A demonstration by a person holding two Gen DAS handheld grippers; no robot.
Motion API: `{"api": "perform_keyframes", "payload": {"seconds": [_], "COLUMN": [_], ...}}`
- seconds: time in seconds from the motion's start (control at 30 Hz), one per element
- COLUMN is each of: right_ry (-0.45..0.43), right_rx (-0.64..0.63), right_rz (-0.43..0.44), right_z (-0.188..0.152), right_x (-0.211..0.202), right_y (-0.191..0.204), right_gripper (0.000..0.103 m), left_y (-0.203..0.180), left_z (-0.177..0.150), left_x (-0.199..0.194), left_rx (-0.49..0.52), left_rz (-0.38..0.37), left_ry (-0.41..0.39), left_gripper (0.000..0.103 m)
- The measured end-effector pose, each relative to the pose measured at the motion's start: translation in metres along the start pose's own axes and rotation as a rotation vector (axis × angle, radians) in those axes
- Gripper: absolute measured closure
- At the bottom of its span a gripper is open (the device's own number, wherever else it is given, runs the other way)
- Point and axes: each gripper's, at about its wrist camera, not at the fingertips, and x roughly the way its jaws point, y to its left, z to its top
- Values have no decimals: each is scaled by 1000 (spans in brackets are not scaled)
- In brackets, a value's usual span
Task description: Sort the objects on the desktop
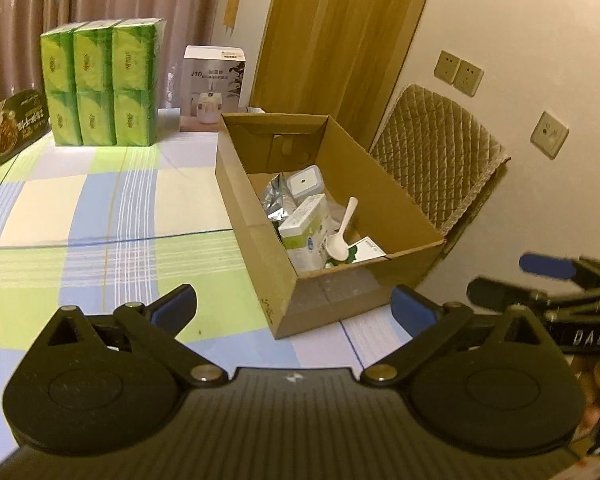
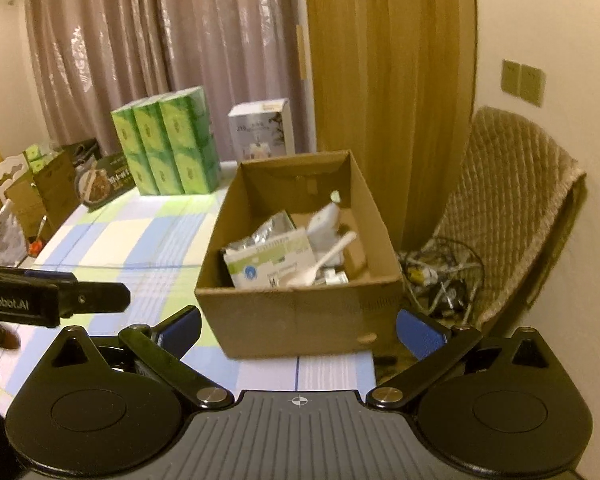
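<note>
An open cardboard box (image 1: pixel 242 200) (image 2: pixel 260 320) stands on the checked tablecloth (image 1: pixel 100 220) at the table's right end. Inside lie a white plastic spoon (image 1: pixel 342 232) (image 2: pixel 332 256), a green-and-white carton (image 1: pixel 304 232) (image 2: pixel 268 264), a silver foil pouch (image 1: pixel 276 196) (image 2: pixel 268 228) and a small white container (image 1: pixel 304 180) (image 2: pixel 324 220). My left gripper (image 1: pixel 292 304) hovers open and empty in front of the box's near-left corner. My right gripper (image 2: pixel 298 322) is open and empty before the box's front wall. Each shows in the other's view: right gripper (image 1: pixel 512 278), left gripper (image 2: pixel 92 296).
Green tissue packs (image 1: pixel 100 84) (image 2: pixel 168 148) and a white humidifier box (image 1: pixel 212 88) (image 2: pixel 260 132) stand at the back by the curtain. A black food package (image 1: pixel 12 124) (image 2: pixel 104 180) and bags (image 2: pixel 20 200) line the left. A quilted chair (image 1: pixel 436 152) holding cables (image 2: pixel 440 276) is at the right.
</note>
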Motion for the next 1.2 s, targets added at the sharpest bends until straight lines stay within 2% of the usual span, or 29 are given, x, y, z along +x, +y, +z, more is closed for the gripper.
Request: {"api": "perform_keyframes", "payload": {"seconds": [0.1,0.23,0.53,1.2], "right_ry": [11,21,30,38], "right_rx": [4,13,24,11], "right_rz": [1,1,-9,-14], "right_z": [-5,-10,-13,-14], "right_x": [-5,-11,-26,-19], "right_y": [3,6,13,19], "right_gripper": [2,2,2,2], "left_y": [-4,-8,-12,-10], "left_z": [-3,-8,-15,-20], "left_x": [-7,-18,-30,-24], "left_rx": [-6,-17,-27,-34], "left_rz": [10,46,57,62], "left_ry": [13,-9,-13,-10], "left_gripper": [1,1,1,1]}}
